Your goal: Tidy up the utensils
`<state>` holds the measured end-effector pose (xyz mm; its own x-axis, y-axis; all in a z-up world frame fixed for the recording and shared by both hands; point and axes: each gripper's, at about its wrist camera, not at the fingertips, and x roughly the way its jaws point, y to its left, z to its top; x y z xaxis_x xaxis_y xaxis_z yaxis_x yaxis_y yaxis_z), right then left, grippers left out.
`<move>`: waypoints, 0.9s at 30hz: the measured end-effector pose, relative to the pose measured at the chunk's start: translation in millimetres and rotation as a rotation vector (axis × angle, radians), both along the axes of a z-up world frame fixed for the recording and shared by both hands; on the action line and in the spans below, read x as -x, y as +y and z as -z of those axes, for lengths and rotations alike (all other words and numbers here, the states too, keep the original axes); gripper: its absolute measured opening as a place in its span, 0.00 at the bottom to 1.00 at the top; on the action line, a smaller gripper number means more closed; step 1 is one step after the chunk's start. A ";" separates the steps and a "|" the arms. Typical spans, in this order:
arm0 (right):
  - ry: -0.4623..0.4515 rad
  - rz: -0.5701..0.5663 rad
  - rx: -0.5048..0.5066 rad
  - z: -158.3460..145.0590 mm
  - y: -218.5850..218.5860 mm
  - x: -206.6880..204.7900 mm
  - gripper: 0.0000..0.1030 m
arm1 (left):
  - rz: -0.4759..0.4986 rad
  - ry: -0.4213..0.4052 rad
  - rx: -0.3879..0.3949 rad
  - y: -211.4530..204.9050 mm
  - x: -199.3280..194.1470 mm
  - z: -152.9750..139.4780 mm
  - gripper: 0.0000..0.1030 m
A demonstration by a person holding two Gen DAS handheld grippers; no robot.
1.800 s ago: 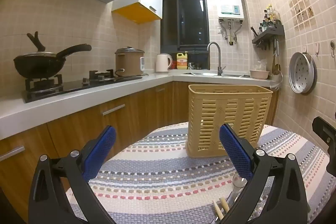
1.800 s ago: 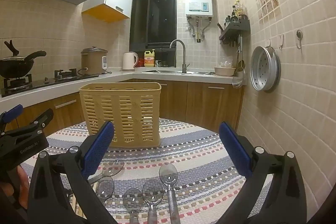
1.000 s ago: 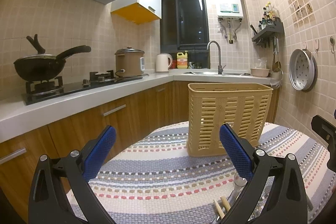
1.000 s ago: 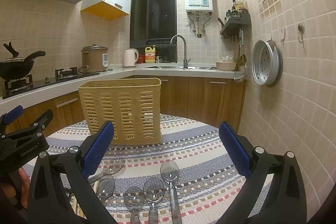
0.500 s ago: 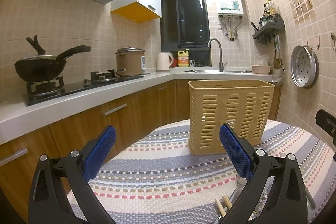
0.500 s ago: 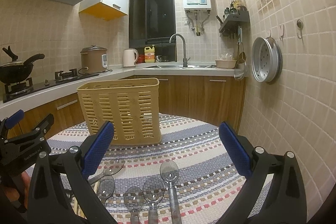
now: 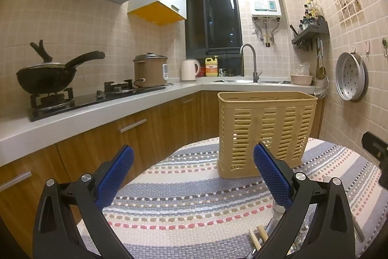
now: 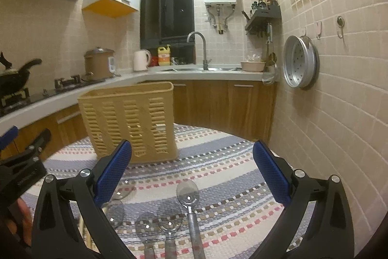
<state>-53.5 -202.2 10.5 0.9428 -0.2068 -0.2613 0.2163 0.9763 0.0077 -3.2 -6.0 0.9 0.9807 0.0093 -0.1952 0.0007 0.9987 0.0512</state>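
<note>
Both tools are up over the worktop and nothing is picked yet. My right tool [image 8: 191, 162] has its blue pads spread wide with nothing between them, and my left tool [image 7: 194, 166] is just as wide and just as empty. The slatted basket [image 8: 131, 123] stands upright toward the far edge of the striped cloth [image 8: 218, 176]; from the left view I see no handles above its rim, so I judge it holds nothing so far, though I cannot see the bottom.

The spoons [image 8: 188, 193] lie side by side at the near edge, bowls pointing toward the basket, right under my right tool. One bowl sits further forward than the rest; another lies off to the left, half hidden behind my pad. In the left view, a pair of chopstick tips [image 7: 258, 237] peeks out by the near edge.

So by my reading the sorting has hardly begun: every utensil I can see is on the cloth, all left to move.
</note>
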 end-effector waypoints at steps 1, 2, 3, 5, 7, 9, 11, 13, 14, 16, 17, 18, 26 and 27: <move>-0.008 0.009 0.009 0.9 1.0 -0.5 0.93 | 0.001 0.003 0.001 -0.3 -0.1 0.2 0.93; -0.003 0.020 0.021 2.2 2.9 -1.8 0.93 | 0.006 0.011 0.004 -0.6 -1.0 0.6 0.93; -0.009 0.035 0.022 2.8 3.8 -2.6 0.93 | 0.011 0.020 0.010 -0.5 -2.3 1.0 0.93; -0.006 0.058 0.020 4.1 4.7 -2.9 0.93 | 0.029 0.043 0.029 1.8 -5.9 1.7 0.93; -0.002 0.058 0.011 3.8 2.1 -2.2 0.93 | 0.061 0.095 0.087 10.9 -13.6 1.3 0.93; 0.014 0.088 -0.002 3.1 -3.4 -4.0 0.93 | 0.099 0.159 0.164 24.5 -22.4 0.9 0.92; 0.065 0.073 -0.028 1.6 -11.9 -9.2 0.93 | 0.124 0.238 0.209 36.3 -30.5 -0.8 0.86; 0.109 0.054 -0.045 -1.6 -18.3 -10.5 0.93 | 0.142 0.322 0.213 45.8 -35.2 -4.0 0.86; 0.135 0.030 -0.055 -4.5 -22.4 -12.2 0.93 | 0.157 0.347 0.208 47.7 -36.4 -4.4 0.86; 0.194 -0.017 -0.066 -8.6 -25.0 -17.9 0.93 | 0.214 0.400 0.196 48.1 -36.4 -5.5 0.81; 0.232 -0.046 -0.064 -10.9 -25.9 -21.5 0.93 | 0.242 0.429 0.186 45.8 -36.3 -6.0 0.79; 0.268 -0.059 -0.047 -12.8 -25.3 -24.8 0.93 | 0.264 0.464 0.166 42.0 -37.5 -5.4 0.78; 0.481 -0.165 -0.013 -16.2 -26.1 -33.4 0.65 | 0.398 0.795 0.200 33.3 -34.5 29.9 0.63; 0.507 -0.179 -0.031 -13.7 -30.3 -36.3 0.58 | 0.400 0.813 0.199 31.1 -28.9 35.1 0.61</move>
